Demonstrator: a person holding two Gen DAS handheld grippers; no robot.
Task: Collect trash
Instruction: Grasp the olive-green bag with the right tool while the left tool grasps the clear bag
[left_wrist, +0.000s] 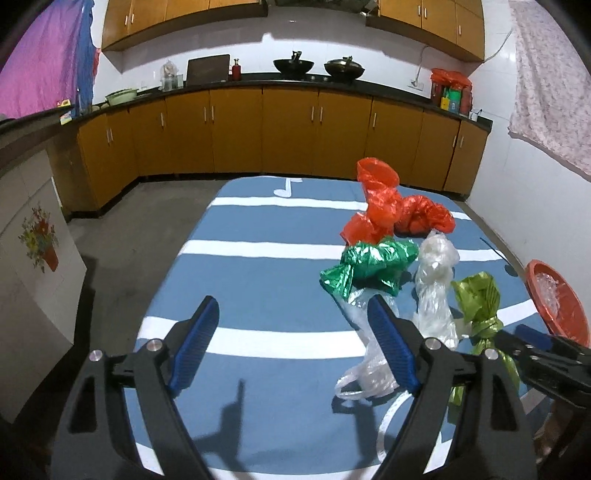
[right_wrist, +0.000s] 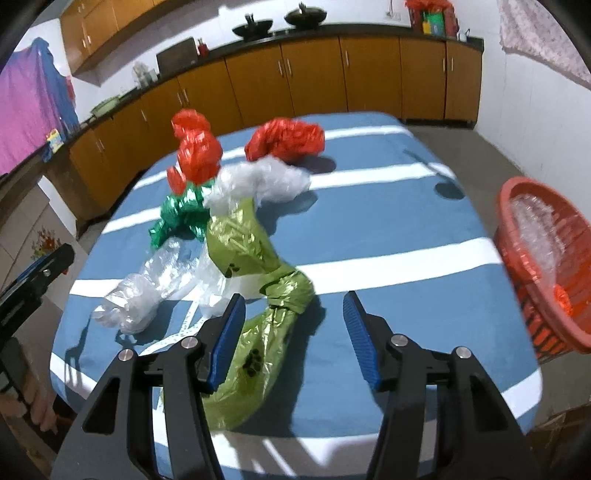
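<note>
On the blue striped tablecloth (right_wrist: 369, 221), crumpled plastic bags are heaped; the red basket (right_wrist: 524, 236) stands beside. The olive-green bag (right_wrist: 258, 332) lies between the right gripper (right_wrist: 293, 332)'s unclenched fingers, ungrasped; only a slippery fold might be caught. The left gripper (left_wrist: 291, 343) is spread, empty.

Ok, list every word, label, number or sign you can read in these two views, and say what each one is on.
No readable words or numbers in either view.
White music-note sign: printed on the blue striped cloth, at its far end.
Black paw-print marks: on the light green bag.
Colourful packages on the counter: print too small to read.
Yellow item at the counter's left end: too blurred to read.
</note>
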